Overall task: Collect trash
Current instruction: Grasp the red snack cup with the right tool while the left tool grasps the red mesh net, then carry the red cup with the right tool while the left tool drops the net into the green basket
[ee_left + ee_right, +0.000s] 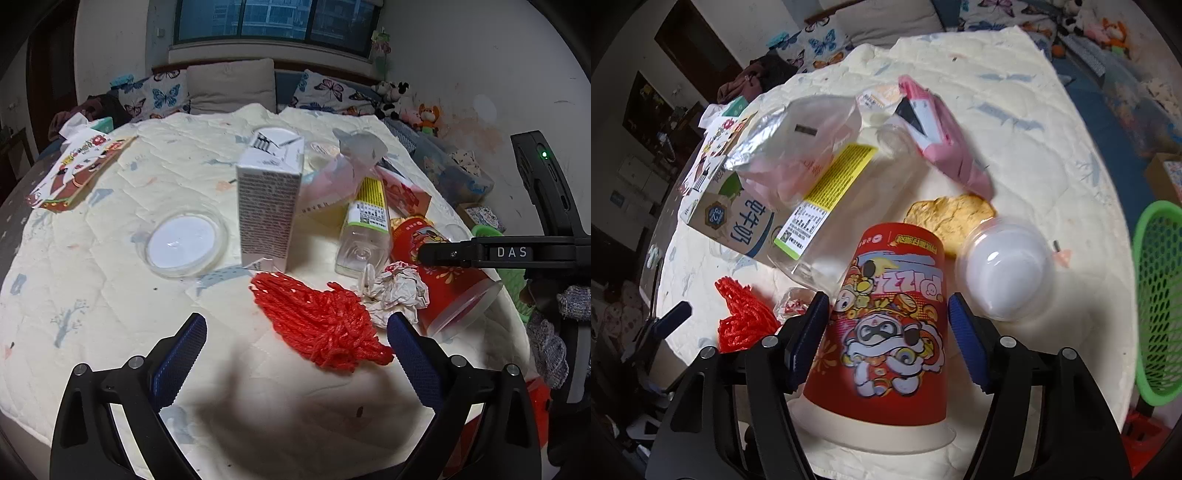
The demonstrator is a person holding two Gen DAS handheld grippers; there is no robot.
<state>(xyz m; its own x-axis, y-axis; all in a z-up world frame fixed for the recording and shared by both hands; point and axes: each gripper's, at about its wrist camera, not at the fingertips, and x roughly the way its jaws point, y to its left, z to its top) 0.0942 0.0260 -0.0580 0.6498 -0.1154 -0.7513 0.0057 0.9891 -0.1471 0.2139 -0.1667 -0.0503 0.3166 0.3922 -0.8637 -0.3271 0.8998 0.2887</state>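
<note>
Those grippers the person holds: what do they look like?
Each gripper, left and right, has black angular frames with silver bolts and two blue ribbed pads. One body reads "DAS" beside a green light. The person wears a grey knitted glove.

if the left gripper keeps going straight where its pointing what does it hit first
Most likely the red mesh netting, which lies between and just ahead of the open left gripper; depth is hard to judge, so it might meet the quilt first.
</note>
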